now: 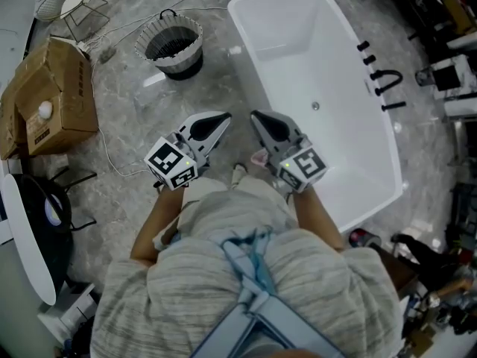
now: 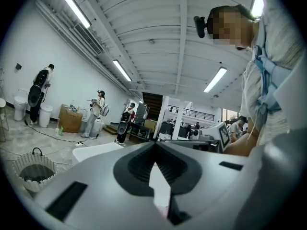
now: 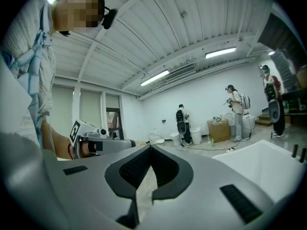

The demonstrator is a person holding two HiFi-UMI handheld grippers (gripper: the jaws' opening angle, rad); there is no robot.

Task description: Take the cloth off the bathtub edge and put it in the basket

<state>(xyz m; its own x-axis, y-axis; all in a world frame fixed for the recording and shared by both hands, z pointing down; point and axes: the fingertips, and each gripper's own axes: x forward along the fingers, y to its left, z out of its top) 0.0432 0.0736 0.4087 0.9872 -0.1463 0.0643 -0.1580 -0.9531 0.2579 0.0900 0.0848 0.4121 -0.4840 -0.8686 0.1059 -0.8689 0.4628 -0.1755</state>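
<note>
The white bathtub [image 1: 373, 136] stands at the right of the head view, its near-left rim just beyond my grippers. I see no cloth on its edge in any view. The ribbed basket [image 1: 170, 45] with a dark inside sits on the marble floor to the tub's left. It also shows low at the left of the left gripper view, basket [image 2: 32, 172]. My left gripper [image 1: 223, 118] and right gripper [image 1: 255, 115] are held side by side in front of me, both shut with nothing between the jaws. They point level towards the tub's corner.
A cardboard box [image 1: 52, 95] and a wire stand [image 1: 78, 10] are at the far left, with cables across the floor. Black tap fittings [image 1: 384, 80] stand beside the tub's far rim. People [image 2: 98, 111] stand far off by boxes and white toilets.
</note>
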